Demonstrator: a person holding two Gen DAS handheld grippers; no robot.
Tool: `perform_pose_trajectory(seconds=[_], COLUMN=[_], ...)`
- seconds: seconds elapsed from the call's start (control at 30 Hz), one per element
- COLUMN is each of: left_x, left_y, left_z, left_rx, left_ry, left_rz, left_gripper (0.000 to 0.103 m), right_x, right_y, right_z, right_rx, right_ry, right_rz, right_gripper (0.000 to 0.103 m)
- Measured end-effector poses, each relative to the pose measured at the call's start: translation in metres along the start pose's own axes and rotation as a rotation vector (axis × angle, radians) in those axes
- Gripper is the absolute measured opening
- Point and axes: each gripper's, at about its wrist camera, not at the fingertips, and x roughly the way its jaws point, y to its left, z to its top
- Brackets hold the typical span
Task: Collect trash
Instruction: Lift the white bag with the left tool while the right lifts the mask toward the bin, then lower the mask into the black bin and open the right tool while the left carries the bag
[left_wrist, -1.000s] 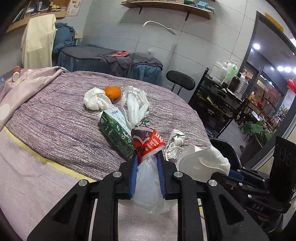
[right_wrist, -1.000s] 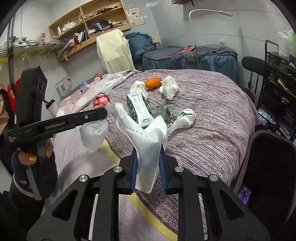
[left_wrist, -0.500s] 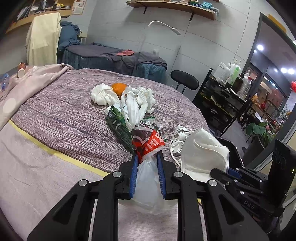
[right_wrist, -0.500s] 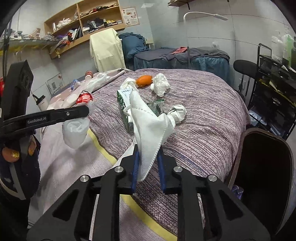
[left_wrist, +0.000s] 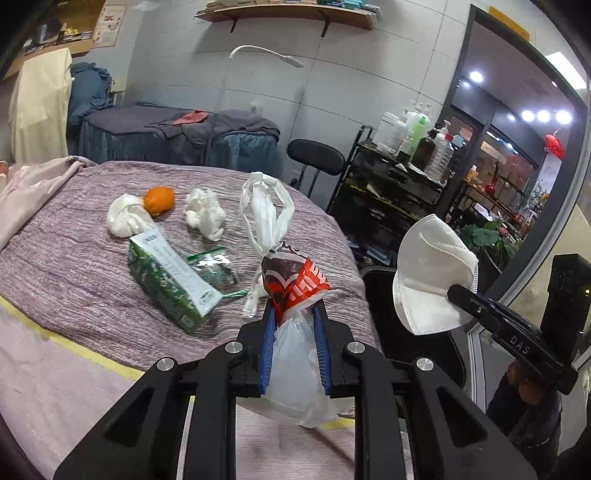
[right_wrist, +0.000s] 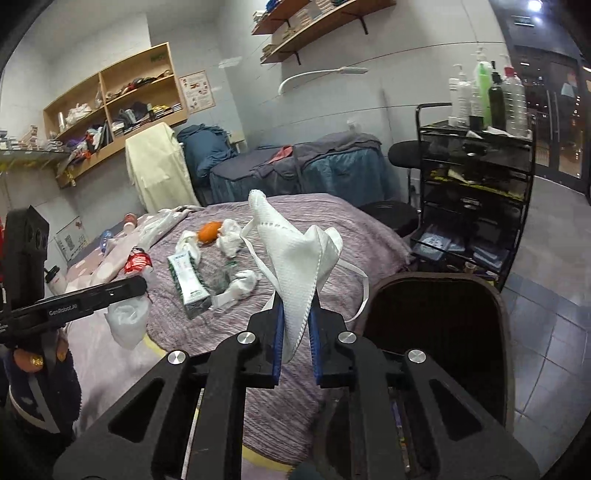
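Observation:
My left gripper (left_wrist: 294, 314) is shut on a tied white plastic bag with a red wrapper in it (left_wrist: 291, 284), held above the bed's near edge. My right gripper (right_wrist: 296, 314) is shut on a white face mask (right_wrist: 295, 258); the mask also shows in the left wrist view (left_wrist: 428, 280), beside the dark trash bin (right_wrist: 436, 325) at the bed's right. On the purple bedspread (left_wrist: 74, 266) lie a green carton (left_wrist: 170, 280), a clear zip bag (left_wrist: 214, 269), crumpled tissues (left_wrist: 205, 214) and an orange (left_wrist: 159, 199).
A black cart with bottles (right_wrist: 476, 177) stands right of the bed, with a black stool (left_wrist: 316, 162) behind. A pink blanket (left_wrist: 26, 188) covers the bed's left side. A second bed (left_wrist: 177, 136) and wall shelves (right_wrist: 114, 107) are at the back.
Both grippers have swung to the right with their loads. The mask is now near the trash bin. The bag has moved right of the green carton.

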Motion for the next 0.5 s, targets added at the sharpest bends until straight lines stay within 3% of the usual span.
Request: perform_pose_trajectory(seconds=[0.27, 0.3, 0.37, 0.4, 0.43, 0.5], left_x=[0.044, 0.05, 0.065, 0.071, 0.08, 0.091], left_y=[-0.064, -0.07, -0.084, -0.089, -0.098, -0.109], left_z=[0.001, 0.001, -0.001, -0.002, -0.003, -0.007], left_rx=[0.101, 0.107, 0.121, 0.126, 0.14, 0.164], left_ry=[0.078, 0.093, 0.129, 0.143, 0.164, 0.191], left_rz=[-0.139, -0.155, -0.187, -0.197, -0.207, -0.211], left_gripper=[0.02, 0.02, 0.02, 0.02, 0.02, 0.02], right_x=[0.001, 0.005, 0.012, 0.016, 0.018, 0.019], right_y=[-0.068, -0.078, -0.09, -0.099, -0.103, -0.115], right_z=[-0.028, -0.035, -0.047, -0.055, -0.06, -0.069], right_rx=[0.125, 0.151, 0.191, 0.211, 0.23, 0.278], right_ry=[0.073, 0.1, 0.123, 0.146, 0.155, 0.164], right_rz=[-0.177, -0.188, -0.202, -0.23, -0.255, -0.276], right_gripper=[0.014, 0.017, 0.033, 0.053, 0.06, 0.06])
